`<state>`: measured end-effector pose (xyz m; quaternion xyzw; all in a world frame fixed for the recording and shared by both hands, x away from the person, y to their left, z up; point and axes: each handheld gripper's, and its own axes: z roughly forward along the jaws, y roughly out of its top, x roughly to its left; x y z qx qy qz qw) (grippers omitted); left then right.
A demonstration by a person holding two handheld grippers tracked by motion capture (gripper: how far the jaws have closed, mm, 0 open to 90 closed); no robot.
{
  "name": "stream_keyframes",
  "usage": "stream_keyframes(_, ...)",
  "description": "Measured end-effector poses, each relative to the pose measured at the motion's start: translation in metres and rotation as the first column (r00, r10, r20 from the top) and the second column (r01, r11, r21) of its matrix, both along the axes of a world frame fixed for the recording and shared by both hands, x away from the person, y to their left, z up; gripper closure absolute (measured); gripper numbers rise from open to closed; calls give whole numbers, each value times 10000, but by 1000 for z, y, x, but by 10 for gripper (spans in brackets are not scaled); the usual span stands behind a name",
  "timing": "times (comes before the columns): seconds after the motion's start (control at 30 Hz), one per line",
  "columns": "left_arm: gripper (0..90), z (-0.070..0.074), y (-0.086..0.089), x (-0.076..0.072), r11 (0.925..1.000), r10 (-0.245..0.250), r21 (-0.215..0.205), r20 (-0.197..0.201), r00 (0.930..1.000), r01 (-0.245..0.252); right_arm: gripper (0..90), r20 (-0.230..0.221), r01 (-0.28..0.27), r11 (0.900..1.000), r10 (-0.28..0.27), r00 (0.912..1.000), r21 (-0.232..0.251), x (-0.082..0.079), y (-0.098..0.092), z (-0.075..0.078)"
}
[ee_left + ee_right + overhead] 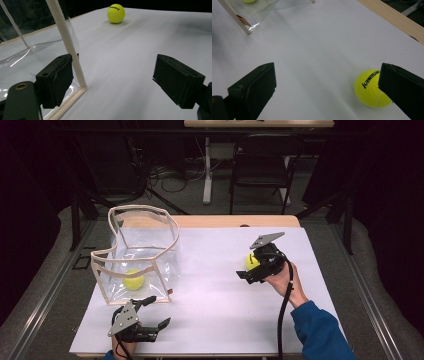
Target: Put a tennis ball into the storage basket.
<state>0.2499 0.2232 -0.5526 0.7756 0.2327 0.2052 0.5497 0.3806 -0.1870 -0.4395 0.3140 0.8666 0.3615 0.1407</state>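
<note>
A clear plastic bag with cream trim (141, 251) stands on the left of the white table (215, 300). One yellow tennis ball (134, 280) lies inside it. A second tennis ball (251, 261) rests on the table at the right. My right gripper (250, 268) is open around it; in the right gripper view this ball (368, 87) sits just inside the right jaw, partly hidden by it, and the gripper (325, 75) holds nothing. My left gripper (156, 312) is open near the bag's front corner. Its left jaw stands beside the bag's trim (67, 37), and the gripper (112, 72) is empty.
A wooden strip (235, 221) runs along the table's far edge. Beyond it on the floor are a dark folding chair (260, 165), a white table leg (207, 170) and loose cables (170, 175). A blue sleeve (320, 332) enters at the bottom right.
</note>
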Motion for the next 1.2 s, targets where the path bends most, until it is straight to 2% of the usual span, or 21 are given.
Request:
stream_keyframes(1.0,158,0,-1,0,9999,-65,95,-26,10000,65,12,-521,428,9991,-429,9977,-27,-8,-19,-38)
stream_keyframes(1.2,158,-1,1,0,10000,-34,93,-43,10000,34,11,-643,657,9978,-663,9957,-114,-9,-26,-48)
